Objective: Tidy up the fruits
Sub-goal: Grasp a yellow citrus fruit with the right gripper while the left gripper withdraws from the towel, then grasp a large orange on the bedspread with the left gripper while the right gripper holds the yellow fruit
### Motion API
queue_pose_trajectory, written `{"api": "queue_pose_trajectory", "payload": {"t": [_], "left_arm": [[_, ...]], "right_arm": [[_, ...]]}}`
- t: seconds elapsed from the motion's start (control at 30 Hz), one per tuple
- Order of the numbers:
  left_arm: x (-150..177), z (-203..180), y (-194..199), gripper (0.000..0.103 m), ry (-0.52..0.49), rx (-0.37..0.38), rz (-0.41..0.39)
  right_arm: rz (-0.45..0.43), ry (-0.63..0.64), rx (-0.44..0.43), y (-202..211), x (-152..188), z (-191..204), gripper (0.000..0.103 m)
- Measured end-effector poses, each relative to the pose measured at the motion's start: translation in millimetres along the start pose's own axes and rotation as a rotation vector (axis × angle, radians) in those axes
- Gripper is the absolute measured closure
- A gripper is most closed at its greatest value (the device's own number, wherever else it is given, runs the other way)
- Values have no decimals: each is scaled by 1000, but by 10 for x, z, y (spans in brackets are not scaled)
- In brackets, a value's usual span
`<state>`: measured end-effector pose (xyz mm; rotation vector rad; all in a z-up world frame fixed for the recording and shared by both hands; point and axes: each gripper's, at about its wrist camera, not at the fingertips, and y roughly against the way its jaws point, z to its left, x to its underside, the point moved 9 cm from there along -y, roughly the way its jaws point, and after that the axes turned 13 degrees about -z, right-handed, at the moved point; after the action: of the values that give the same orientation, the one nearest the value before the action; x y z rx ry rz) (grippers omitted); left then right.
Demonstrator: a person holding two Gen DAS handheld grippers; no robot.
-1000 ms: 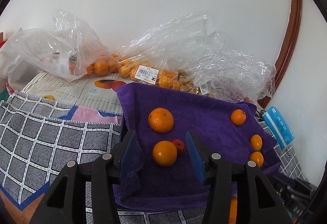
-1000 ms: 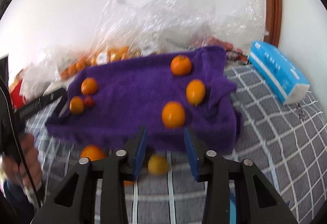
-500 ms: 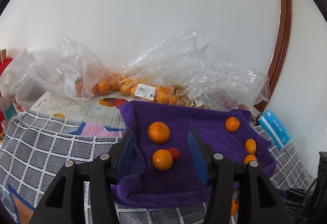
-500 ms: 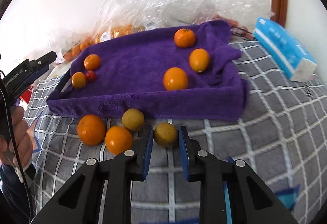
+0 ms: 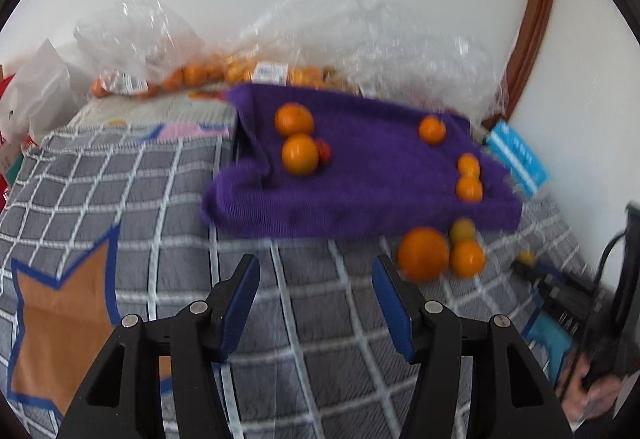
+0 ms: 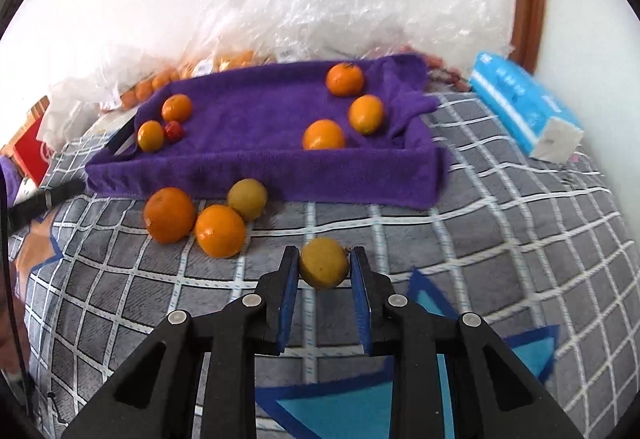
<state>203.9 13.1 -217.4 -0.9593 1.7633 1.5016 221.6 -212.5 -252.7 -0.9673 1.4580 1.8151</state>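
Right gripper (image 6: 325, 266) is clamped on the yellow fruit (image 6: 323, 263), the purple tray (image 6: 256, 167) lying straight ahead; left gripper (image 5: 316, 275), opening and empty, faces three loose fruits ahead-right.

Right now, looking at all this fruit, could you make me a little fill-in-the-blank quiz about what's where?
1. The right gripper is shut on a ____ fruit.
2. The tray holding fruit is covered with a ____ towel.
3. On the checked blanket, ____ loose fruits lie together in front of the tray, apart from the held one.
4. Between the pads of the left gripper, whose jaws are opening, there is ____.

Missing words: yellowish; purple; three; nothing
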Motion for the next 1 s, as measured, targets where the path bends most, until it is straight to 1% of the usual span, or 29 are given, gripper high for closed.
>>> {"api": "queue_pose_trajectory", "payload": {"t": [0.07,0.13,0.2,0.23,0.27,0.4,0.47,0.53,0.6,0.63,0.77,0.83,0.97,1.0], "left_arm": [[176,34,-16,47,-48,-56,45],[265,52,-25,47,-62,-69,81],[247,70,26,46,-58,-78,62],[259,92,23,45,-55,-93,69],[277,104,11,45,-53,-99,81],[283,67,28,42,-69,-112,78],[260,-21,5,44,-63,-80,72],[181,-178,7,43,-54,-28,51],[96,-397,-24,42,-74,26,34],[74,-487,-56,41,-94,37,37],[60,-770,-265,41,-195,41,54],[93,-840,-363,41,-202,48,71],[115,-869,-501,42,-194,38,88],[102,-869,-524,48,-189,36,89]], "right_arm": [[-17,9,24,72,-2,-92,77],[-23,9,16,110,1,-143,77],[-23,27,40,128,10,-217,77],[-24,25,45,138,12,-247,77],[-29,8,36,149,6,-272,77],[-39,-36,23,166,0,-328,77],[-36,-51,30,161,5,-354,77],[-35,-56,36,151,7,-364,77],[-37,-61,44,155,6,-380,77],[-38,-68,51,160,8,-401,77],[-40,-122,46,163,11,-492,77],[-34,-138,53,155,20,-519,77],[-38,-142,44,161,15,-504,77],[-42,-143,36,167,10,-496,77]]}}
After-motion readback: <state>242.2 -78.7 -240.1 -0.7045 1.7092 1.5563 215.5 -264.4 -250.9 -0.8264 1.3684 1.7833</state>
